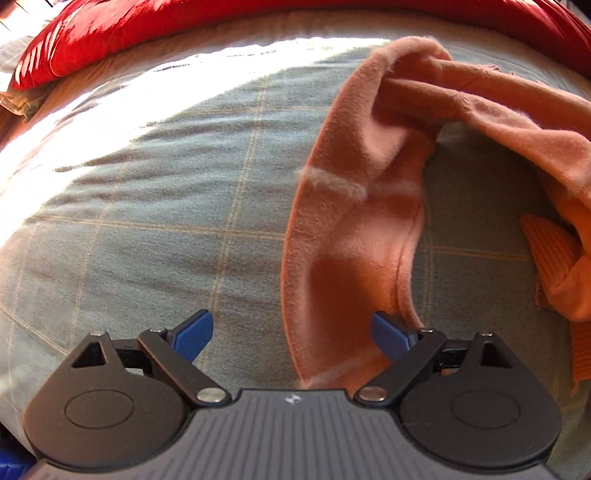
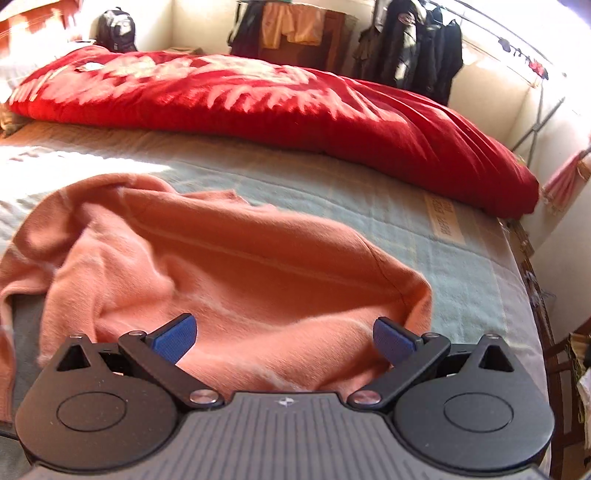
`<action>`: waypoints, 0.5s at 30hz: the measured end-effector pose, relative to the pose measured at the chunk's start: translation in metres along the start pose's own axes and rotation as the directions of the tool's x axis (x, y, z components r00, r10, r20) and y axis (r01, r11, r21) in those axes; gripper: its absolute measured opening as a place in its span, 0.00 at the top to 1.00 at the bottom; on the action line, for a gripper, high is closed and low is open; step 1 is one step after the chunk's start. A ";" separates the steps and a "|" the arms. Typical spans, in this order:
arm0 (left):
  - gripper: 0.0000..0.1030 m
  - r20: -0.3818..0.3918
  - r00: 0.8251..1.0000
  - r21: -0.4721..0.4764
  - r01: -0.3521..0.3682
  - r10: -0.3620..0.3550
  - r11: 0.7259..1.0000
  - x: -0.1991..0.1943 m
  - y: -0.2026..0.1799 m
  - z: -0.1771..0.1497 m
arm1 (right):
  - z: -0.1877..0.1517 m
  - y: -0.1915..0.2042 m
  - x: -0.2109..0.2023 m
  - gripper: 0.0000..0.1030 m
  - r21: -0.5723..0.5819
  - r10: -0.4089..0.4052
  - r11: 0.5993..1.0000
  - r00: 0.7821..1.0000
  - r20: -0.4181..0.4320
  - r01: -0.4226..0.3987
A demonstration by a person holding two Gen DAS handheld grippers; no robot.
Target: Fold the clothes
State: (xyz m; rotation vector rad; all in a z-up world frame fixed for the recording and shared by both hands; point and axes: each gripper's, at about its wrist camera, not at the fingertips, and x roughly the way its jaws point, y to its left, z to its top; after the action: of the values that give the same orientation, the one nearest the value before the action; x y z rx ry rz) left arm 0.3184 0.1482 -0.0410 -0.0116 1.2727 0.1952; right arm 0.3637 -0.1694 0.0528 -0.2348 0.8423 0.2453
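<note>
— Where does the garment lie?

— The peach sweater (image 2: 229, 266) is spread, rumpled, on the pale checked bedspread (image 1: 147, 229), in the near half of the bed. A sleeve (image 1: 354, 229) runs out along the cover on the left wrist view, bunched and twisted at its far end, and a ribbed cuff (image 1: 546, 251) shows at the right edge of that view.

— And the grippers?

— The left gripper (image 1: 291, 334) has its blue fingers (image 1: 194, 334) spread wide, holding nothing; the sleeve's end lies just under and between them. The right gripper (image 2: 284, 338) is likewise spread wide and empty, low over the body of the sweater.

— What else is on the bed?

— A red blanket (image 2: 295, 107) is heaped along the far edge. Beyond it, dark jackets (image 2: 424, 48) hang by the wall, and a backpack (image 2: 116, 29) sits toward the far left corner.
</note>
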 end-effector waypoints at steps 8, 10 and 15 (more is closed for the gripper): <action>0.10 -0.018 1.000 -0.097 0.010 -0.012 0.995 -0.019 0.017 -0.039 | 0.048 0.092 -0.001 0.00 -0.152 0.442 0.889 0.896 0.033 -0.433; 0.10 -0.010 1.000 -0.125 -0.003 0.002 0.992 -0.022 0.027 -0.043 | 0.052 0.115 0.000 0.00 -0.155 0.536 0.834 0.844 -0.002 -0.530; 0.10 0.018 1.000 -0.181 0.028 -0.025 0.983 -0.016 0.052 -0.044 | 0.033 0.173 0.036 0.00 -0.056 0.685 0.711 0.709 -0.169 -0.701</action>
State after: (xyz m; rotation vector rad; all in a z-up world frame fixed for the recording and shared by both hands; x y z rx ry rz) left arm 0.2640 0.1923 -0.0337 -0.1827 1.2347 0.2870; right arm 0.3571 0.0089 0.0277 -0.0261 1.0314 1.0106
